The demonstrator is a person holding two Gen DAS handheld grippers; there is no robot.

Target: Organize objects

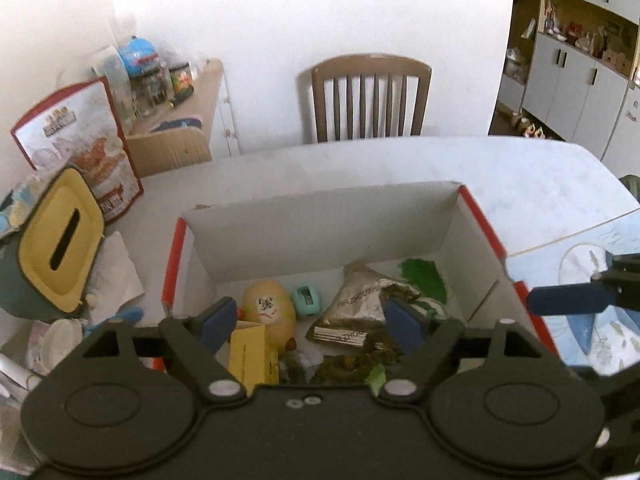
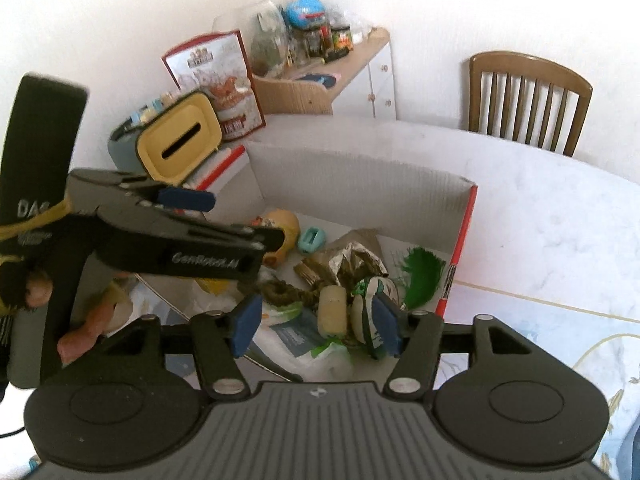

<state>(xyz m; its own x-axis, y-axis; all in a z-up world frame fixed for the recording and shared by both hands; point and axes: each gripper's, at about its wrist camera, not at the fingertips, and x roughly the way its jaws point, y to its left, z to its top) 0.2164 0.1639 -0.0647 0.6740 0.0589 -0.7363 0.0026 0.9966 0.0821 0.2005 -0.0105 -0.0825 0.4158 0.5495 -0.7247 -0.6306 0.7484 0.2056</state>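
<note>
Both tongs, left [image 1: 308,322] and right [image 2: 316,322], hang wide and empty over my cardboard box [image 1: 320,216] on the table [image 1: 520,176]; wrappers [image 1: 360,312], sharpener [image 1: 306,300] and toy [image 1: 270,306] lie inside. Drop looks done; next I need something outside the box.

Both grippers are black plastic with blue pads [image 1: 218,322] and silver pivot screws; the left gripper [image 2: 192,216] carries white "GenRobot.AI" lettering.
</note>
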